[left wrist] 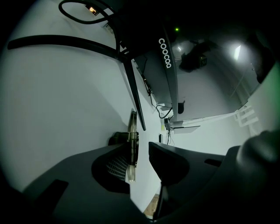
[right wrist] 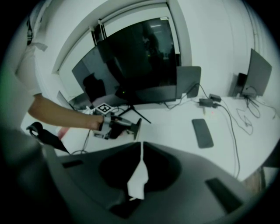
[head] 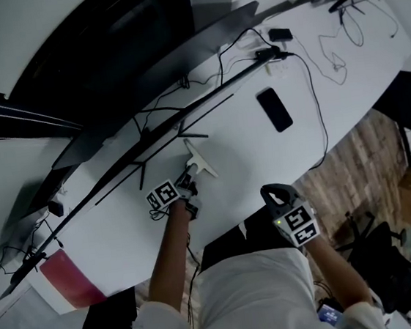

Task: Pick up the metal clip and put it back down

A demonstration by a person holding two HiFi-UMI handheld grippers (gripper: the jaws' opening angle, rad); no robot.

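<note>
Left hand-held gripper (left wrist: 141, 151) jaws apart, metal clip (left wrist: 132, 131) between them against 1 jaw, right hand-held gripper (right wrist: 141, 145) jaws together

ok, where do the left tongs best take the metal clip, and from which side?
Across its thin width, pads on the two flat faces, coming in from where the left tongs sit now. The metal clip shows edge-on between the open jaws, a narrow strip, so the flats should seat squarely.

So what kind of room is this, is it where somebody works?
Probably an office or a lab workspace. There's a long white desk, big dark monitors standing along it, and lots of cables trailing across the top.
</note>
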